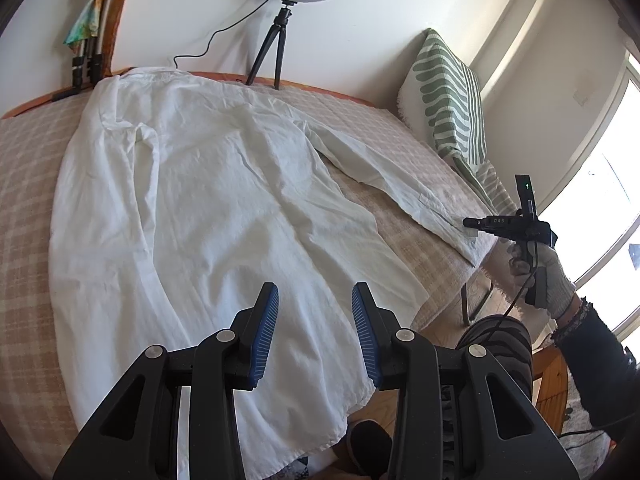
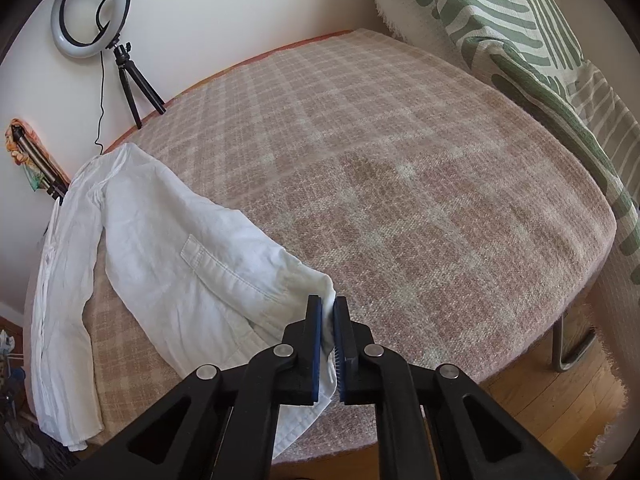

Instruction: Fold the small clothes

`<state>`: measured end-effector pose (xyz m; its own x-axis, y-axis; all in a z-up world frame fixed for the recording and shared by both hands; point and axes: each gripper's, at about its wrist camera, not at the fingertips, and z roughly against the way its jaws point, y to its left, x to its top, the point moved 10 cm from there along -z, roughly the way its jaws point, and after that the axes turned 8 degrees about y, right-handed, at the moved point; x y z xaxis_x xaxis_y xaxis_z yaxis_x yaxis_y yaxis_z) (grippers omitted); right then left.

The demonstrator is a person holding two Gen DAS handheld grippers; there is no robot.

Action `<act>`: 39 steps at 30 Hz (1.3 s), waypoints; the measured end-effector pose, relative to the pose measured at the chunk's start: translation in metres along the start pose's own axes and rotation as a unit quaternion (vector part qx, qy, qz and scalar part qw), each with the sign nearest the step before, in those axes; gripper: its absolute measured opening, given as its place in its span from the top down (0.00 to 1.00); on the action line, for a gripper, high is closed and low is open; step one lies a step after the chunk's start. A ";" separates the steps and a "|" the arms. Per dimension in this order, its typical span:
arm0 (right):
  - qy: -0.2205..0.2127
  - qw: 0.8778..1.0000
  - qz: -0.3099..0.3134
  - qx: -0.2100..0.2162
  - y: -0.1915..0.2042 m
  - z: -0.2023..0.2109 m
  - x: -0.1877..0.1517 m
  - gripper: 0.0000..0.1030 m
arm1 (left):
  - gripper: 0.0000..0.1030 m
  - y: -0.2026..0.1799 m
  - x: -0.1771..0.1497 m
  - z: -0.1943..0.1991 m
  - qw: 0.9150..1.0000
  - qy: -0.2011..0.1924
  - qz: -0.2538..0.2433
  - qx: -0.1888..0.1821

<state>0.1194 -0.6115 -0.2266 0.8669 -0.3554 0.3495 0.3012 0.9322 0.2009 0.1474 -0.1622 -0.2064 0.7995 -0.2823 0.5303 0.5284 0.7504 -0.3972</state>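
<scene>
Right gripper pinching the shirt cuff

A white shirt (image 1: 208, 200) is lying spread out on a checked cloth (image 2: 420, 184) over the table. The right gripper (image 2: 328, 312) is squeezing tight on the cuff (image 2: 316, 280) of one sleeve near the table's edge. The left gripper (image 1: 315, 300) is hanging over the shirt's bottom part, its jaws partly open and holding nothing.

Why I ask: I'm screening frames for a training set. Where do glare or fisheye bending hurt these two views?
Left wrist view: the window blows out to white at the right, and the table edge bows. Right wrist view: even light, no glare; the white shirt stays sharp, corners vignette black, and the ring light leans from distortion.
</scene>
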 end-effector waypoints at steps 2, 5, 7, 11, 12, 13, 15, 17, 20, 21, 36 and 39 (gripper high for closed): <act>-0.011 1.000 0.001 0.016 0.009 0.010 0.001 0.98 | 0.65 0.002 0.000 0.001 1.000 -0.002 0.003 -0.001; -0.028 0.999 0.007 0.043 0.028 0.028 0.001 0.98 | 0.65 0.004 0.002 0.001 1.000 -0.005 0.008 -0.002; -0.039 0.997 0.017 0.066 0.048 0.042 0.001 0.98 | 0.65 0.005 0.002 0.002 1.000 -0.008 0.013 -0.005; -0.059 0.990 0.055 0.113 0.102 0.071 -0.001 0.98 | 0.65 0.005 0.002 0.003 1.000 -0.012 0.016 -0.007; -0.063 0.988 0.068 0.123 0.118 0.077 -0.003 0.98 | 0.65 0.006 0.002 0.004 1.000 -0.013 0.017 -0.008; -0.065 0.985 0.083 0.134 0.134 0.083 -0.006 0.98 | 0.65 0.006 0.002 0.005 1.000 -0.014 0.019 -0.009; -0.067 0.979 0.117 0.153 0.168 0.094 -0.015 0.98 | 0.65 0.008 0.001 0.007 1.000 -0.017 0.022 -0.011; -0.066 0.971 0.153 0.173 0.203 0.103 -0.026 0.98 | 0.65 0.011 0.001 0.009 0.999 -0.019 0.027 -0.013; -0.048 0.954 0.205 0.211 0.256 0.111 -0.054 0.98 | 0.65 0.018 0.001 0.013 0.999 -0.025 0.038 -0.016; -0.037 0.948 0.225 0.223 0.272 0.111 -0.066 0.98 | 0.65 0.021 0.001 0.014 0.999 -0.026 0.043 -0.017; 0.079 0.889 0.386 0.235 0.357 0.057 -0.169 0.59 | 0.65 0.032 -0.011 -0.019 0.994 0.013 0.086 -0.059; 0.060 0.893 0.378 0.237 0.355 0.066 -0.148 0.59 | 0.65 0.028 -0.014 -0.032 0.994 0.025 0.084 -0.063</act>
<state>0.0723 -0.2328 -0.1469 0.7966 0.3990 0.4542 -0.5647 0.7593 0.3234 0.1601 -0.1563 -0.2491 0.8915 -0.1908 0.4109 0.4145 0.7094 -0.5700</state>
